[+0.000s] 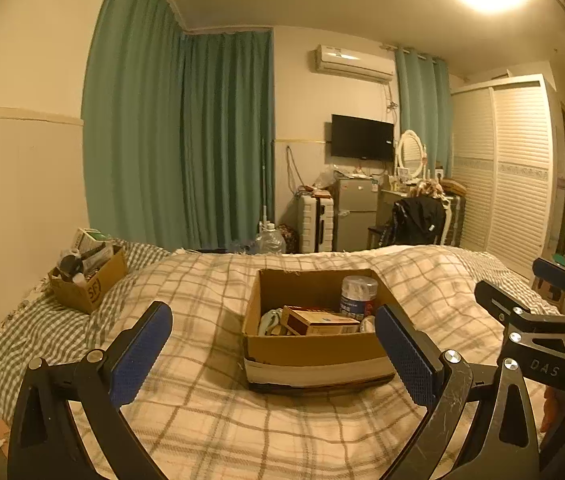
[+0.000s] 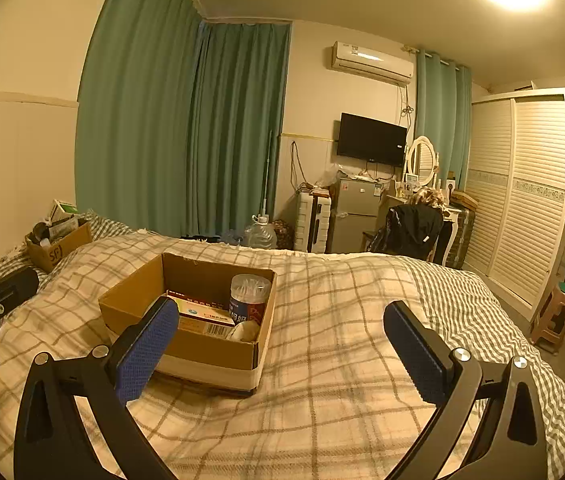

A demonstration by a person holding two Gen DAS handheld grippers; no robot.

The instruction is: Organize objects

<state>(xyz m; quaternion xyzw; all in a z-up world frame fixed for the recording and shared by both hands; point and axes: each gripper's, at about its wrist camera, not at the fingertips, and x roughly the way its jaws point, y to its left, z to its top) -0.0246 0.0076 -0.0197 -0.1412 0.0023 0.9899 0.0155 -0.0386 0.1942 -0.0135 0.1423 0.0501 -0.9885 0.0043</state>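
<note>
An open cardboard box [image 1: 314, 350] sits on the plaid bedspread, straight ahead of my left gripper [image 1: 272, 350]. It holds a clear jar of cotton swabs [image 1: 358, 296], a flat orange carton [image 1: 320, 320] and some small items. My left gripper is open and empty, a short way in front of the box. My right gripper [image 2: 282, 346] is open and empty, with the box [image 2: 206, 354] ahead to its left; the jar [image 2: 248, 298] and carton [image 2: 202, 312] show inside. The right gripper also shows at the right edge of the left wrist view [image 1: 518, 284].
A second cardboard box [image 1: 88, 282] full of items stands at the far left of the bed near the wall. Beyond the bed are green curtains, a water jug [image 1: 270, 242], a suitcase, a small fridge, a chair with a black jacket [image 1: 418, 218] and a white wardrobe. A stool [image 2: 554, 314] stands right of the bed.
</note>
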